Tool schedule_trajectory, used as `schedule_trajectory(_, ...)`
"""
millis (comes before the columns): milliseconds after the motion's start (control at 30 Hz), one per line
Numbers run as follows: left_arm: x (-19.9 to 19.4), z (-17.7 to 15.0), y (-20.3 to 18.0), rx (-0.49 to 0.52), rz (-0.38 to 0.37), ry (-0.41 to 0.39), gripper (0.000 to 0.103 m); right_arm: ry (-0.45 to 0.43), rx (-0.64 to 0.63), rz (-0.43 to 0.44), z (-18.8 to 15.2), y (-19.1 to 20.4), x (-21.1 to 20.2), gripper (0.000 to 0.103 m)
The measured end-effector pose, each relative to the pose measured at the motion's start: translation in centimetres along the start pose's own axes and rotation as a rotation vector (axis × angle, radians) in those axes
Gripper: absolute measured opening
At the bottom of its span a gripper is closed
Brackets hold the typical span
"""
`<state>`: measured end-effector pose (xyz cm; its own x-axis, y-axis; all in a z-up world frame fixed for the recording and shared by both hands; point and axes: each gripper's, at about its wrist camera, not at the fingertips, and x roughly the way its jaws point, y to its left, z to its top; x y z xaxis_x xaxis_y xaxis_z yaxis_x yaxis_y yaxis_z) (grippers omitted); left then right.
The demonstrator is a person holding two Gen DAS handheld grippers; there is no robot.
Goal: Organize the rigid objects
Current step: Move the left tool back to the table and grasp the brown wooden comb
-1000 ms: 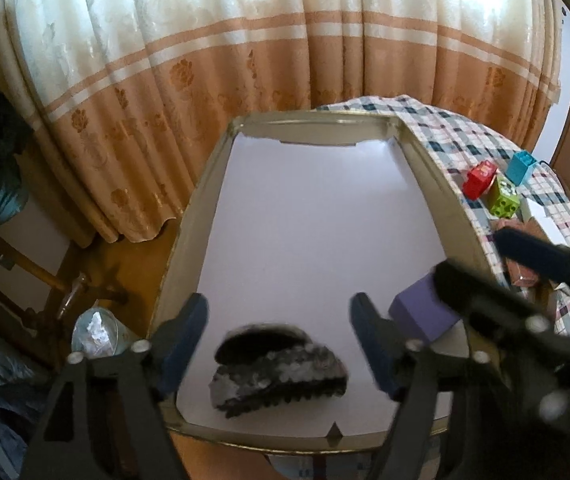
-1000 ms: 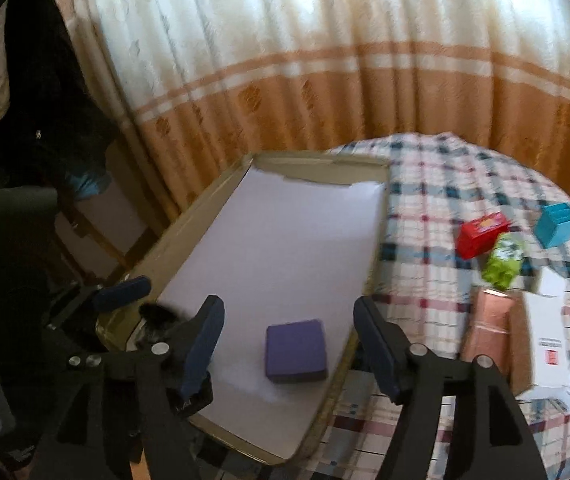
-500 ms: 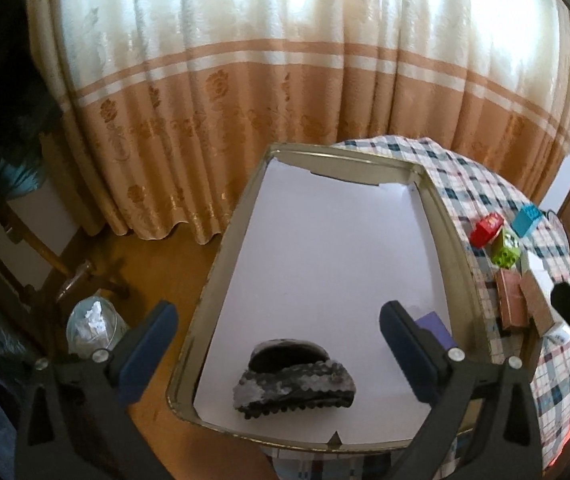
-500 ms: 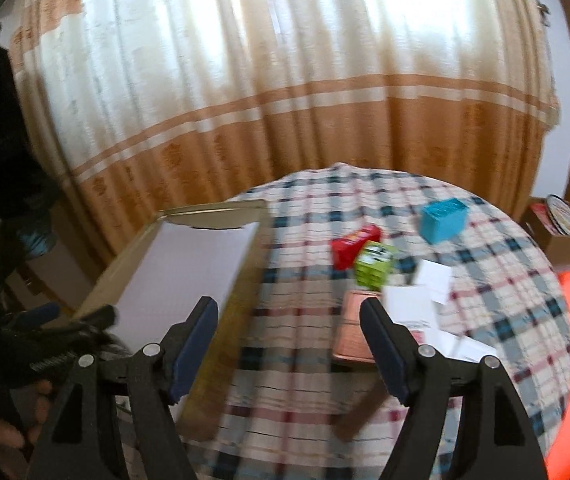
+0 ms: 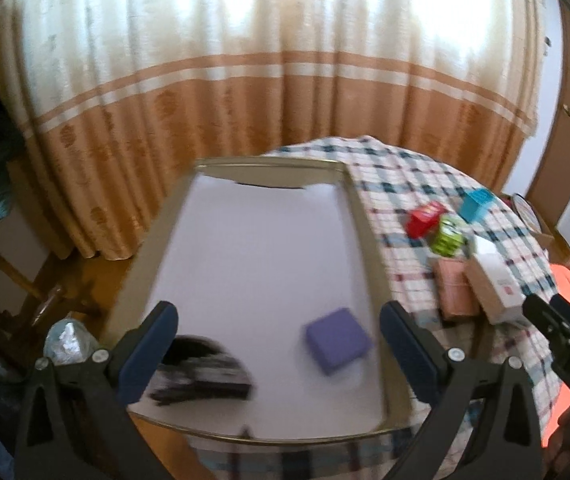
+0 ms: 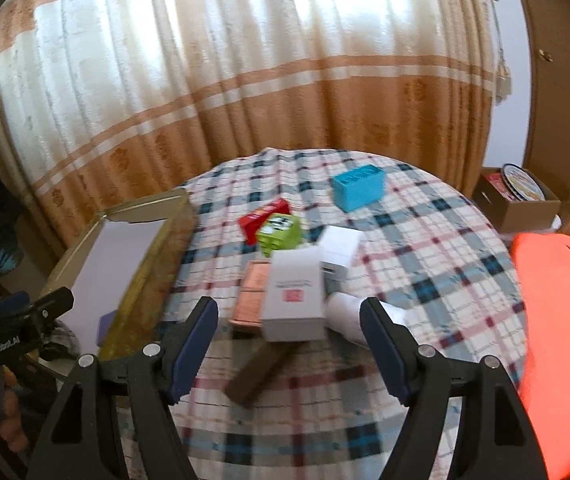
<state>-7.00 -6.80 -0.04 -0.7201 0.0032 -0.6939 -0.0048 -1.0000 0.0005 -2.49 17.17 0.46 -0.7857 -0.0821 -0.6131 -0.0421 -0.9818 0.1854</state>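
Left tongs [image 5: 277,344] wide open over the near end of the tray [image 5: 361,216], holding nothing. Purple box [image 5: 339,340] lying in the tray between the two blue pads, closer to the right pad [image 5: 405,344]. Dark blurry thing [image 5: 205,376] in the tray too, just beside the left pad [image 5: 149,346].

Right tongs [image 6: 289,348] open as well, empty, above the checked cloth [image 6: 425,240]. White box [image 6: 295,298] just ahead of the gap between the pads, resting on the pink box [image 6: 251,296]. Brown stick-like box [image 6: 259,372] poking into the gap. Green box [image 6: 279,232], red box [image 6: 259,218] and blue box [image 6: 359,186] farther ahead, blue one farthest.
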Motion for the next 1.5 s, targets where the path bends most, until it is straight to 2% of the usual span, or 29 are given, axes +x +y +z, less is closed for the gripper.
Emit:
schedule_trajectory(500, 0.0, -0.3, -7.9, 0.127, -0.113, 0.014, 0.102, 0.022, 0.048, -0.095, -0.9, -5.5, -0.4, 0.076)
schedule_trajectory(700, 0.6, -1.4, -10.5, 0.172, -0.172, 0.065, 0.102, 0.025, 0.036, -0.09, -0.8, -6.4, -0.4, 0.075)
schedule_trajectory(933, 1.5, -2.7, -14.3, 0.265, -0.198, 0.103, 0.102, 0.031, 0.062, -0.086, -0.9, -8.0, -0.4, 0.076)
schedule_trajectory(1033, 2.5, -3.1, -15.3, 0.285, -0.204, 0.131, 0.093, 0.033, 0.066, -0.084, -1.0, -8.4, -0.5, 0.076)
schedule_trajectory(1200, 4.0, -4.0, -16.3, 0.303, -0.215, 0.177, 0.087, 0.047, 0.053, -0.069, -1.0, -8.9, -0.1, 0.076)
schedule_trajectory(1333, 5.2, -4.6, -16.8, 0.306, -0.22, 0.218, 0.072, 0.058, 0.045, -0.062, -0.9, -9.2, 0.2, 0.076)
schedule_trajectory(1500, 5.6, -4.6, -17.0, 0.284, -0.243, 0.219, 0.071, 0.064, 0.027, -0.055, -0.7, -9.4, 0.4, 0.076)
